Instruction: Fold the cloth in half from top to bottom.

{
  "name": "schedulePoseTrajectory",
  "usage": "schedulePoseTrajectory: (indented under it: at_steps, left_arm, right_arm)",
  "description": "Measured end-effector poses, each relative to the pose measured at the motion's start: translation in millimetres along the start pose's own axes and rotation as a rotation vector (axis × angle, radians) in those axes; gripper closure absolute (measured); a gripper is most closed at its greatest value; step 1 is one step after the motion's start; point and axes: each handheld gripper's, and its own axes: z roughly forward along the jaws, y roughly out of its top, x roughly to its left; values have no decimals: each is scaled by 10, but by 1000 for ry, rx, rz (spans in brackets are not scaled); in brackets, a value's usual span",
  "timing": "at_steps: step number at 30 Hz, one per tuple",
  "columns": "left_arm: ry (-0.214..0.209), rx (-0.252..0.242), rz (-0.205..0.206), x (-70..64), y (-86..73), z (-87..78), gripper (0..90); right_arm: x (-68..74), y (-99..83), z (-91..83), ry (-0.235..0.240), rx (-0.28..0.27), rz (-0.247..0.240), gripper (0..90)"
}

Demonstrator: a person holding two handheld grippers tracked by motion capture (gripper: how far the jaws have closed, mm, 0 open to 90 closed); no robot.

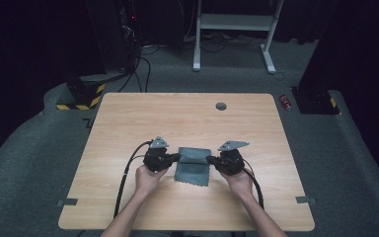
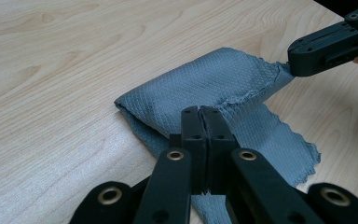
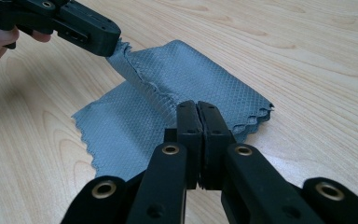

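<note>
Cloth: grey, waffle-textured, scalloped hem; lying on bench slightly near of centre, between the two hands. Partly folded: far part doubled over, near flap flat on the wood.

Left hand-held gripper: jaws pressed together, pinching the cloth's left edge at the fold line; seen close in the left gripper view, tips closed on the raised hem. Held low, probably to keep that corner pinned to the fold.

Right hand-held gripper: jaws pressed together, pinching the right edge opposite. Matching grips at both ends keep the upper layer taut and lifted, a ridge running between them; judged a fold in hand, the top layer to be carried over and laid down squarely.

Edges: near bench edge just behind the wrists, little room to draw back. Left and right of cloth: bare wood, ample room to spread arms.

Far: wide bare bench beyond the cloth, free for carrying the fold forward. Grey round cap near the far edge, well apart. Cables trailing toward the near corners, apart from the cloth.
</note>
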Motion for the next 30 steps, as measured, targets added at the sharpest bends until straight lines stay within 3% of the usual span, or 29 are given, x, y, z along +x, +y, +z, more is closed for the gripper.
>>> schedulePoseTrajectory:
  at_steps: [18, 30]
  left_arm:
    - [-8, 12, 13, -79, -101, -30, 889]
    - [18, 17, 29, -98, -157, -35, 888]
  right_arm:
    - [66, -81, -52, 18, -6, -4, 886]
    - [139, -151, -34, 34, 8, -12, 885]
